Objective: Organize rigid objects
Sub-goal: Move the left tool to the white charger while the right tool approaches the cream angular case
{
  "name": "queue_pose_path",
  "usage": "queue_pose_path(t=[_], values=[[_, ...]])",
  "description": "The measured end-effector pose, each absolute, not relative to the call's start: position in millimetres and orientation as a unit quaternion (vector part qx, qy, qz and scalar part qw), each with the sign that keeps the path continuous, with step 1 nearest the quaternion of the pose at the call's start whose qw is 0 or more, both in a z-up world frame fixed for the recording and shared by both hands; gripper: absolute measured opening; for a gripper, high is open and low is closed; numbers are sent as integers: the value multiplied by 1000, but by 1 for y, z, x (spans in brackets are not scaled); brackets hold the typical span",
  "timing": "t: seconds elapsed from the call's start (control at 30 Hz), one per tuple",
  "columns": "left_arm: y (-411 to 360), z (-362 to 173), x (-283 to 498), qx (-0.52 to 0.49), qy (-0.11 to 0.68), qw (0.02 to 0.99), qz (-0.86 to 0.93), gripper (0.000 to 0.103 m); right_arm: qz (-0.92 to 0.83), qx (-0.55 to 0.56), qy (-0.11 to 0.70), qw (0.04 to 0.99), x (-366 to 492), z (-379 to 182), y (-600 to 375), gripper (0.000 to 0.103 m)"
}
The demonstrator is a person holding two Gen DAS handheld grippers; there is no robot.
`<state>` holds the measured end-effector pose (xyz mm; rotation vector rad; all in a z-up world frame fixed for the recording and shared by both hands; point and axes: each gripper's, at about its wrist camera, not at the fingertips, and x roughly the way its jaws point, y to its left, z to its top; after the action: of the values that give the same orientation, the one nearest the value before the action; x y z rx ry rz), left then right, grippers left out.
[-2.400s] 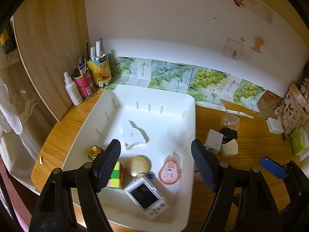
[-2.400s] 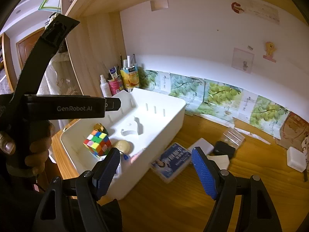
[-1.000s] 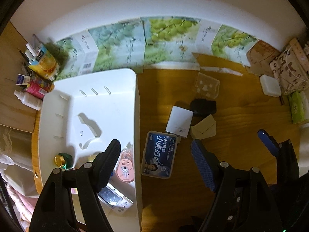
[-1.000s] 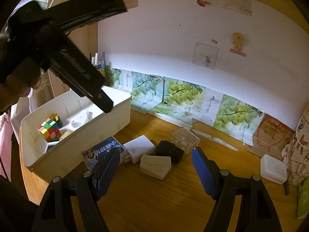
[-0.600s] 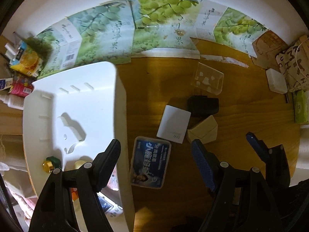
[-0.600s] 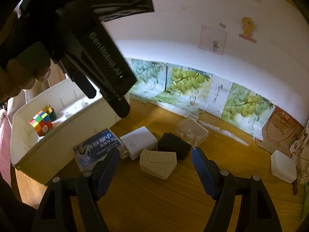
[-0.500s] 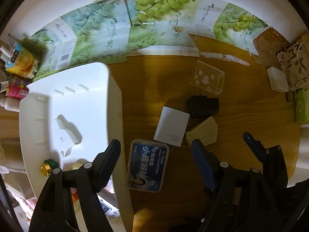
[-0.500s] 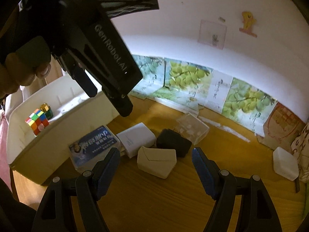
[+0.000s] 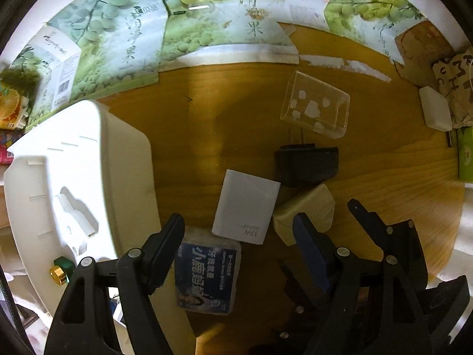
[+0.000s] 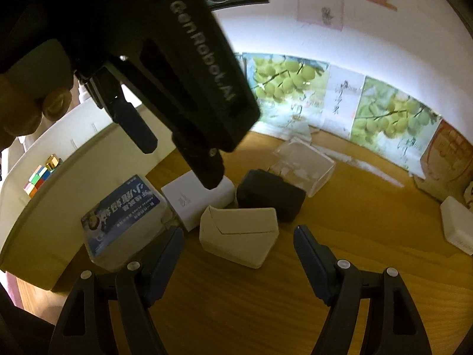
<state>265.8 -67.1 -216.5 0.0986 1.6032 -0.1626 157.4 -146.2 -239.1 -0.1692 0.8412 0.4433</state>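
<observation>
Both grippers, left (image 9: 238, 233) and right (image 10: 238, 244), hover jaws spread over the blue-labelled box (image 9: 207, 275)

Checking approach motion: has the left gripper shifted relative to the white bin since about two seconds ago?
Yes. The left gripper was over the white bin then; now it hangs right of the bin's wall, jaws open above the blue-labelled box.

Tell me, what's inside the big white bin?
In the white bin the right wrist view shows a colourful puzzle cube and a small gold-capped thing. The bin's near wall hides the rest of the floor, so more may be there.
</observation>
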Motion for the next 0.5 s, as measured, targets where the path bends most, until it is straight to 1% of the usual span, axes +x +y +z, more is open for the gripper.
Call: queue_pose_path(t=[0.23,0.5], values=[[-73,-232,269,56,729,679,-68,78,211,-69,423,878,162,-247,-145,77],[-85,-235,270,78,724,680,-82,78,209,-65,432,875,167,-254,-140,77]])
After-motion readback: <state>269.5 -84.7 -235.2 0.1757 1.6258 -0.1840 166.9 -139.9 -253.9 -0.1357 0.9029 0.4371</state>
